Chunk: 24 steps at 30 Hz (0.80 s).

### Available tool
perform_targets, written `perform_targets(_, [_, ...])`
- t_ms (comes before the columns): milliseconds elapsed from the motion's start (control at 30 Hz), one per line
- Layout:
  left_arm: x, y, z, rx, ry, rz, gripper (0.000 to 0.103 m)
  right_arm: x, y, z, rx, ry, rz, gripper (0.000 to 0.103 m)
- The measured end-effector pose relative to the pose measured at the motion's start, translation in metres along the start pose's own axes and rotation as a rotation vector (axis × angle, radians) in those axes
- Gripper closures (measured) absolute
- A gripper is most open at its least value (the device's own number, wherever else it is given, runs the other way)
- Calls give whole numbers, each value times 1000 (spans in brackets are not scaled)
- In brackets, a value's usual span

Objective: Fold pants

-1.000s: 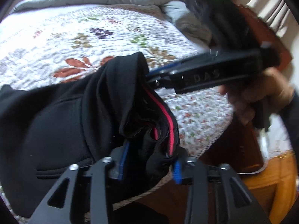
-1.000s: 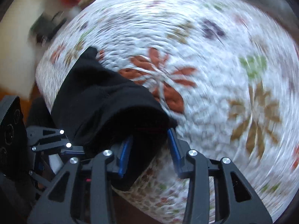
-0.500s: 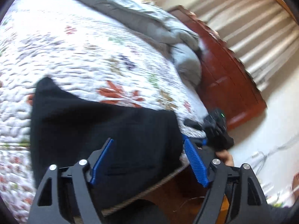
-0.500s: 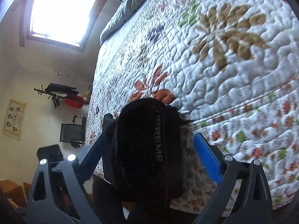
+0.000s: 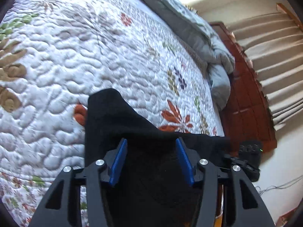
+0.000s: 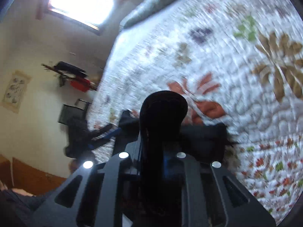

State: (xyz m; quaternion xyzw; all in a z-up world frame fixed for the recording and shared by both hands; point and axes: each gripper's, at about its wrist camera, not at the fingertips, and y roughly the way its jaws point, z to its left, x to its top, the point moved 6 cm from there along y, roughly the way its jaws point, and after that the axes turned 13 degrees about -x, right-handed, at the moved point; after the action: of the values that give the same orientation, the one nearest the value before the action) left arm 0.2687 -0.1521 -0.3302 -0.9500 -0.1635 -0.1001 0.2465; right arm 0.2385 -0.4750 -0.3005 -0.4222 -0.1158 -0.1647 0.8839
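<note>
right hand-held gripper [image 6: 161, 151] tilted down, clamping pants [image 6: 162, 117]

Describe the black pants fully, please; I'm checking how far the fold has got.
The black pants are soft, matte knit fabric lying in a bunched heap at the edge of the floral quilt. One corner stands up in a peak. The left gripper has just been closing, its blue pads astride the cloth with no clear pinch visible. The right gripper has just closed on a thick rolled bundle of the fabric, which rises from its jaws. No neat fold shows.
</note>
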Motion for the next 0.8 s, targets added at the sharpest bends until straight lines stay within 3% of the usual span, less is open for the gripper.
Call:
perform_targets(67, [1, -1, 10, 10, -15, -17, 55, -4, 4, -27, -32, 97, -8, 89])
perform_targets(133, [-1, 2, 18, 8, -39, -11, 70, -18, 23, -67, -96, 215, 43, 89])
perform_targets(200, [-2, 2, 23, 17, -45, -10, 71, -24, 30, -73, -72, 234, 52, 88])
perform_targets(267, [-1, 1, 23, 15, -43, -5, 71, -19, 24, -65, -66, 225, 34, 80])
perform_targets(333, [0, -3, 20, 14, -40, 0, 70, -17, 16, -62, -65, 217, 31, 59])
perform_targets(400, [-1, -12, 12, 24, -18, -10, 65, -21, 5, -62, -62, 237, 27, 44])
perform_targets(533, [-11, -31, -14, 21, 52, -26, 57, -47, -13, -66, -65, 285, 27, 34])
perform_targets(700, [-53, -31, -37, -9, 101, 54, 56, -79, -17, -62, -38, 306, 56, 29])
perform_targets(767, [-69, -22, -34, 47, 133, 107, 56, -87, -16, -59, -68, 296, 50, 31])
perform_targets(800, [-75, -17, -29, 71, 132, 129, 56, -89, -16, -57, -76, 298, 46, 39])
